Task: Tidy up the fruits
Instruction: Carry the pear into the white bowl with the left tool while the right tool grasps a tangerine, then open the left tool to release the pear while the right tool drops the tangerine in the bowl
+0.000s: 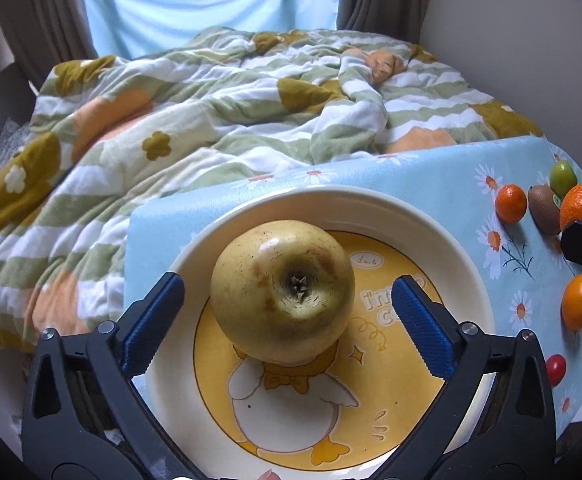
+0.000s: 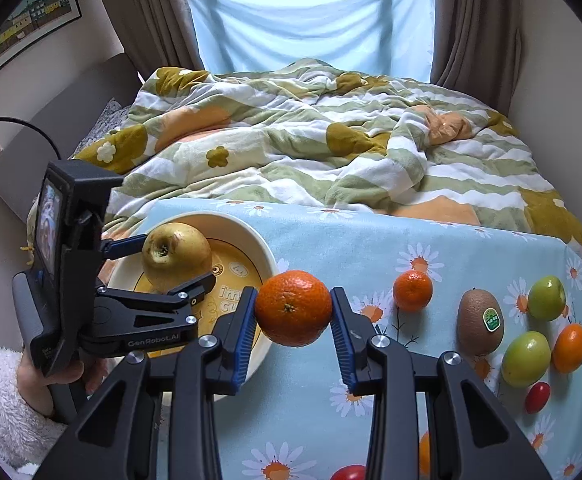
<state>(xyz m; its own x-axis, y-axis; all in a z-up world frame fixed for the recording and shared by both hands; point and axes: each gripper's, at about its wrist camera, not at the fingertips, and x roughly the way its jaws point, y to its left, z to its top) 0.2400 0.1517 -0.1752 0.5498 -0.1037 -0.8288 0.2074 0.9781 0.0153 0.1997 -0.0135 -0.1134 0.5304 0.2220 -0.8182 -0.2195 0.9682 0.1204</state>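
A rumpled flowered quilt (image 2: 331,160) covers the bed behind the blue daisy tablecloth (image 2: 371,232) I am working on. Farthest left, my left claw (image 1: 287,312) hangs over the duck plate (image 1: 467,272) with its jaws wide apart; the yellow apple (image 1: 283,292) sits on the plate between the pads, touched by neither, so I judge it delivered. Just right of that, my right claw (image 2: 293,316) is clamped on a mandarin (image 2: 293,308), held above the cloth right beside the plate's rim, so this looks like the second fruit going in. Further right of that claw, everything else is unsorted on the cloth: a smaller mandarin (image 2: 413,290), the kiwi (image 2: 479,320) with its sticker, two green fruits (image 2: 547,298), an orange kumquat-like fruit (image 2: 569,348) and a cherry tomato (image 2: 537,398), with another red one (image 2: 349,472) beneath my right claw. So one piece is placed, one is in hand, and most of the job remains.
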